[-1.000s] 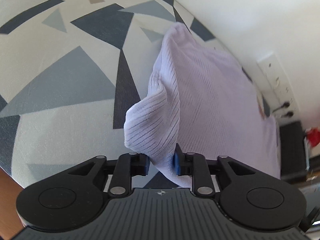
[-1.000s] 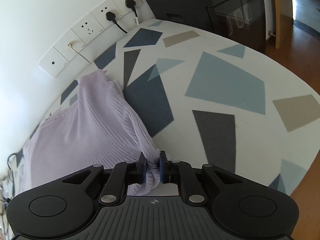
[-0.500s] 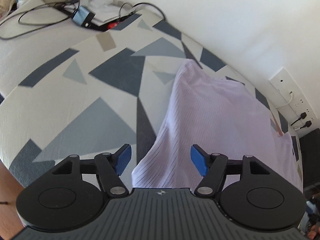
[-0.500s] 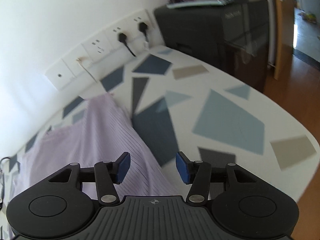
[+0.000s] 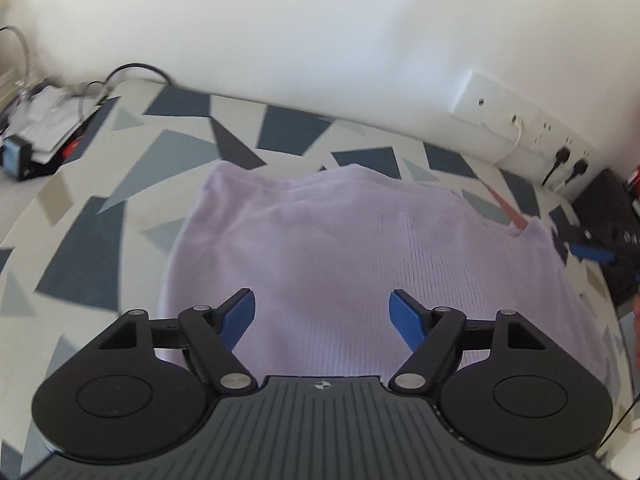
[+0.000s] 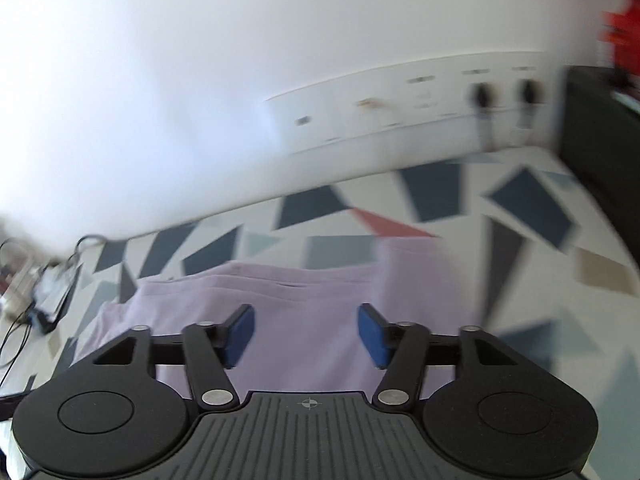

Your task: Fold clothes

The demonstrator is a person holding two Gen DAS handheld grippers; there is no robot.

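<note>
The left gripper (image 5: 322, 316) hovers over the near part of the garment (image 5: 360, 264) with its blue pads (image 5: 239, 314) spread wide and nothing between them. The right gripper (image 6: 306, 334) is likewise spread apart and empty, its pads (image 6: 240, 334) above the near edge of the same garment (image 6: 300, 312); this view is smeared by motion blur.

The pale lilac ribbed garment lies flat on the table (image 5: 92, 240), which has a white top patterned with grey and dark blue triangles. It looks doubled over, with layered edges showing along its far side. In the left view the right gripper's blue tip (image 5: 590, 251) shows at the garment's far right corner.

Farther left, a small black device (image 5: 16, 158) with cables and papers sits on the table. Beyond the table, a white wall carries a row of sockets (image 5: 520, 128) with two black plugs (image 5: 560, 156). A dark cabinet (image 6: 600, 152) stands at the far right.
</note>
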